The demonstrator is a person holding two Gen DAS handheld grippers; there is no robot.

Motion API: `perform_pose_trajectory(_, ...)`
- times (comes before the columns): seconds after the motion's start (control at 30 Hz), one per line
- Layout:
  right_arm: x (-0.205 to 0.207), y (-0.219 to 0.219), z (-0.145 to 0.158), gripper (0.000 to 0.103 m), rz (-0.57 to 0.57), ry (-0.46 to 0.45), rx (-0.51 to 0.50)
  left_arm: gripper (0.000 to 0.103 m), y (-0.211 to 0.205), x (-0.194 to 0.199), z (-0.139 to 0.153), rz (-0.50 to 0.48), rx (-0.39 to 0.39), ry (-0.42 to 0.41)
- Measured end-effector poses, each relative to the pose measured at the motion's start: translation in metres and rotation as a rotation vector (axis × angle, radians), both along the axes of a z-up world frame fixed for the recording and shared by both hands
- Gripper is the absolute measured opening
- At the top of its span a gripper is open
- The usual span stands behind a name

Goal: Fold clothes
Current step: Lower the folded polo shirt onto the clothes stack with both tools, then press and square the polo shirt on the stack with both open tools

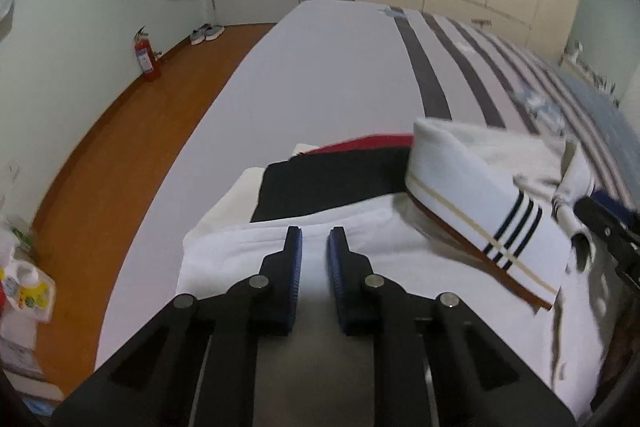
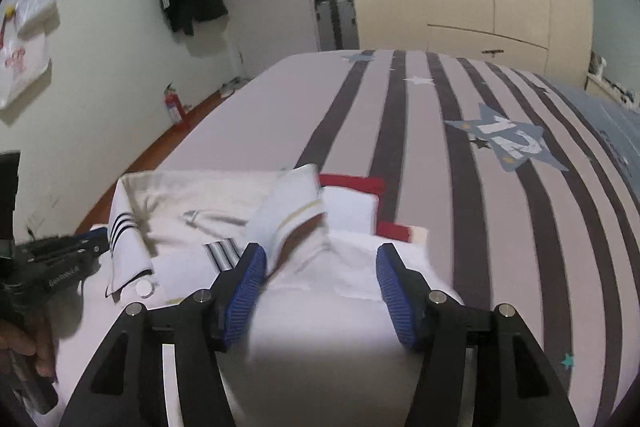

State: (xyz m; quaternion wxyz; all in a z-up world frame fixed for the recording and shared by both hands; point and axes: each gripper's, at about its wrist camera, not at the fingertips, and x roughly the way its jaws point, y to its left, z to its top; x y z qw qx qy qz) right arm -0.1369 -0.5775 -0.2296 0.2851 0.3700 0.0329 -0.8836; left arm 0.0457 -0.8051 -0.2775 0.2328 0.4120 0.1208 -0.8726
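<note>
Ribbed blue pads (image 2: 246,281) of the right gripper (image 2: 320,263) spread wide over a white polo shirt (image 2: 320,307); left gripper (image 1: 315,247) slightly parted, empty

Bare bed (image 1: 320,75) beyond the folded clothes (image 1: 332,183) lies open; raised collar (image 1: 480,211) blocks rightward.

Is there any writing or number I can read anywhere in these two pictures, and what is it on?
"72": white numerals on the blue star patch of the striped bed cover.
White lettering on the left gripper body, starting "Gen": rest too blurred.
Fire extinguisher label: too small.
Bottle label: too blurred.
Wall poster red marks: unreadable.
</note>
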Motion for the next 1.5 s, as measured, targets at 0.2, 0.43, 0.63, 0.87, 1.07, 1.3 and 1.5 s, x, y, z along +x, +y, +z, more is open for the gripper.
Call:
perform_pose_trajectory(0.2,-0.005,0.048,0.036,0.054,-0.118,0.013,-0.075,0.014,0.007,0.016,0.021,0.02,0.008,0.057)
perform_pose_trajectory(0.43,0.014,0.032,-0.013,0.058,-0.083,0.009,0.027,0.018,0.005,0.022,0.0,0.028,0.022,0.047)
perform_pose_trajectory(0.63,-0.001,0.051,-0.011,0.069,-0.195,0.018,0.018,0.02,-0.012,0.015,0.003,0.052,-0.003,0.045)
perform_pose_trajectory(0.87,0.008,0.069,0.028,0.069,-0.183,0.058,-0.005,0.02,-0.005,0.042,0.046,0.046,0.019,0.107)
perform_pose_trajectory(1.07,0.059,0.045,0.024,0.069,-0.034,0.055,0.01,0.02,0.043,0.05,0.04,-0.057,0.038,0.071)
perform_pose_trajectory(1.3,0.07,0.048,-0.041,0.076,-0.031,-0.045,0.082,0.014,0.044,0.052,-0.003,-0.056,0.044,-0.009)
perform_pose_trajectory(1.5,0.087,0.052,0.001,0.076,-0.007,0.016,0.007,0.014,0.058,0.063,0.044,-0.039,0.095,0.105)
